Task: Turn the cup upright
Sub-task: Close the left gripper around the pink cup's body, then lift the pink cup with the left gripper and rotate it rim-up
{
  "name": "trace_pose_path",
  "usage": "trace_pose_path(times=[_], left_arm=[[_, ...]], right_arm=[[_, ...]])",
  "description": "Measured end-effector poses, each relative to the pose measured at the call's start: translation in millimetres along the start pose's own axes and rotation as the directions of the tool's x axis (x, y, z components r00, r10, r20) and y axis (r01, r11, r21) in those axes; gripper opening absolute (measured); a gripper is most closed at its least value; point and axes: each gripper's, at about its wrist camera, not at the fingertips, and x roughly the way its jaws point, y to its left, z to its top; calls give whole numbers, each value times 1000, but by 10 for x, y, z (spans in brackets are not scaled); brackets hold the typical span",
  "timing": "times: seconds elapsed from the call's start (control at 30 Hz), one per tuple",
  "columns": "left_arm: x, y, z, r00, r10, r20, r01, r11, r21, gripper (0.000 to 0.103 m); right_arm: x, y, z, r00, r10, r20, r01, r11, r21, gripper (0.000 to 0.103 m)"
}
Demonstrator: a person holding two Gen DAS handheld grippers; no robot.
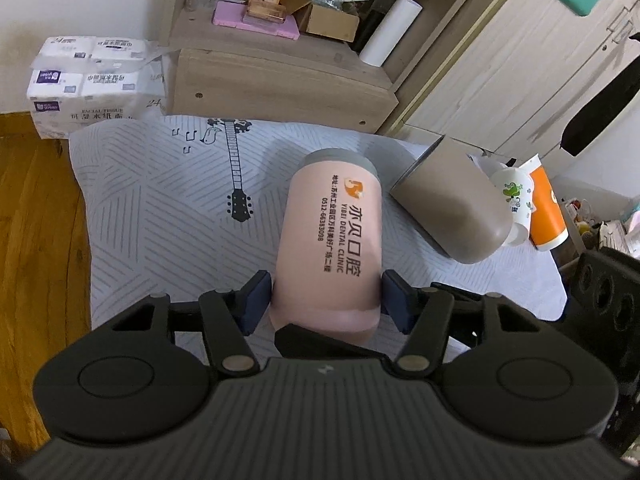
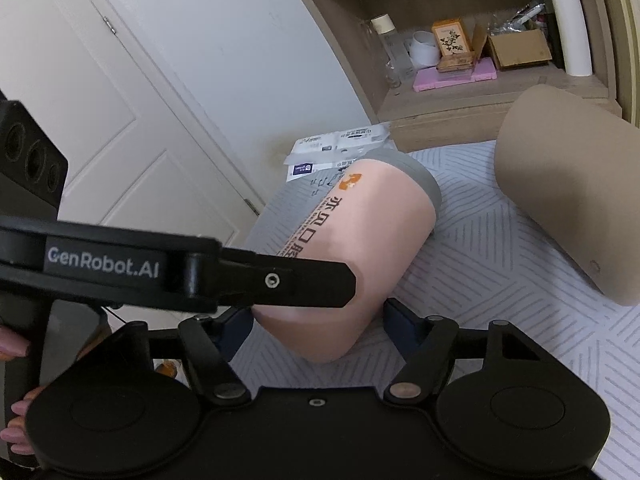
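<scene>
Squeezing the pink cup, the left gripper hides its right pad, seen only from the right gripper, whose open fingers straddle it.

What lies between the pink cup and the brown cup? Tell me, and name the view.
Only bare striped cloth lies between the pink cup and the brown cup; the right wrist view shows it.
</scene>
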Motion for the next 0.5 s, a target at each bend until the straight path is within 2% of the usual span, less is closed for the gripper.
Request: trace_pose_path(times=[0.37, 0.5], left_arm=[[-197, -275, -187, 1000, -9, -5, 9, 1000, 7, 59], [-261, -399, -314, 999, -39, -26, 40, 999, 7, 59]], right_arm=[[-333, 97, -102, 1000, 0, 4, 0, 997, -74, 75], [-513, 115, -212, 1000, -2, -2, 2, 995, -104, 75]])
